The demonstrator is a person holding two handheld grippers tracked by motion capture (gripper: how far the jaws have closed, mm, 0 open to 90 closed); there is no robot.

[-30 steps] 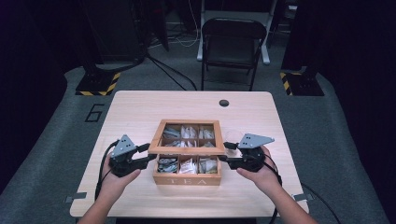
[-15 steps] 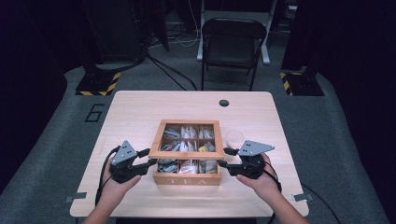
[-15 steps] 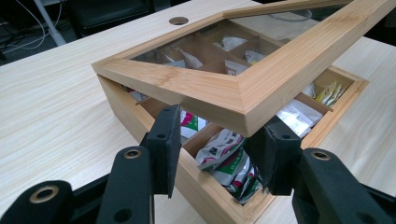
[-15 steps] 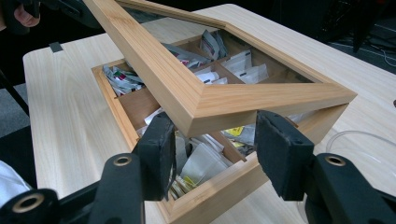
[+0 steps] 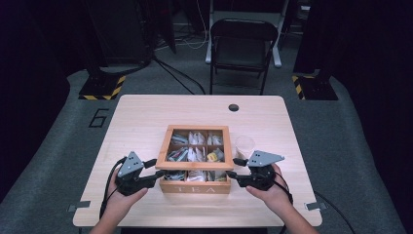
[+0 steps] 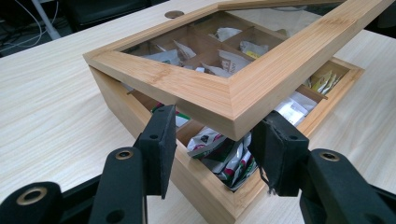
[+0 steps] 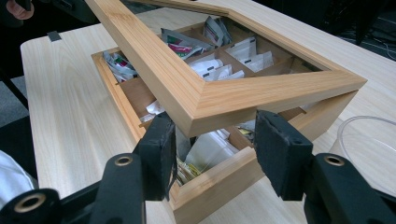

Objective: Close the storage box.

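Since a second earlier, both my hands had drawn nearer me, and my left claw [image 6: 212, 154] had just been opening, its jaws apart under the glazed wooden lid [image 6: 224, 88]'s front corner. My right claw [image 7: 215, 149] also stood apart under its corner. That lid looked stiff, light and breakable, best lifted by the wooden frame beside my pads.

The right claw [image 7: 215, 154] sits open under the raised corner of the glass-paned lid [image 7: 243, 100] above the tea box [image 7: 224, 182].

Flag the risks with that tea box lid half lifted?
1. The glass-paned lid looks propped on the jaws of the left gripper and right gripper at its front corners rather than clamped; it may slip and slam shut.
2. Uneven lifting could twist the lid or drag the tea box across the table.
3. The clear cup stands close by the box and could get knocked.
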